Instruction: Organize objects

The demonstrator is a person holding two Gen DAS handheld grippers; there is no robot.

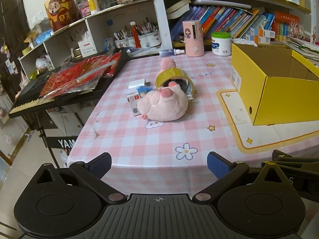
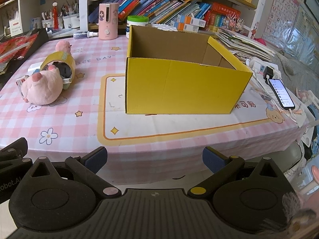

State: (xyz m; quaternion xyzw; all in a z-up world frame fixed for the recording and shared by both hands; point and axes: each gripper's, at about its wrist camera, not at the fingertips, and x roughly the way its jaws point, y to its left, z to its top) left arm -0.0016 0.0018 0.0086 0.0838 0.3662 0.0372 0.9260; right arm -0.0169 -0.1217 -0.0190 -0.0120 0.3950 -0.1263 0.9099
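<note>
A pile of objects lies on the pink checked tablecloth (image 1: 139,139): a pink plush toy (image 1: 163,104), a roll of yellow tape (image 1: 171,75), a small white box (image 1: 136,84), a small printed carton (image 1: 133,101) and a second pink plush (image 1: 167,63) behind. The pile also shows in the right wrist view, with the plush toy (image 2: 40,90) and tape roll (image 2: 57,59). An open, empty yellow cardboard box (image 2: 179,83) stands to the right; it also shows in the left wrist view (image 1: 279,91). My left gripper (image 1: 159,165) is open before the table's front edge. My right gripper (image 2: 154,159) is open there too.
A keyboard (image 1: 30,97) with red packets (image 1: 79,75) stands left of the table. A pink canister (image 1: 193,38), a white tub (image 1: 221,43) and a spray bottle (image 1: 171,52) stand at the table's back. A phone (image 2: 281,93) and papers lie right of the box.
</note>
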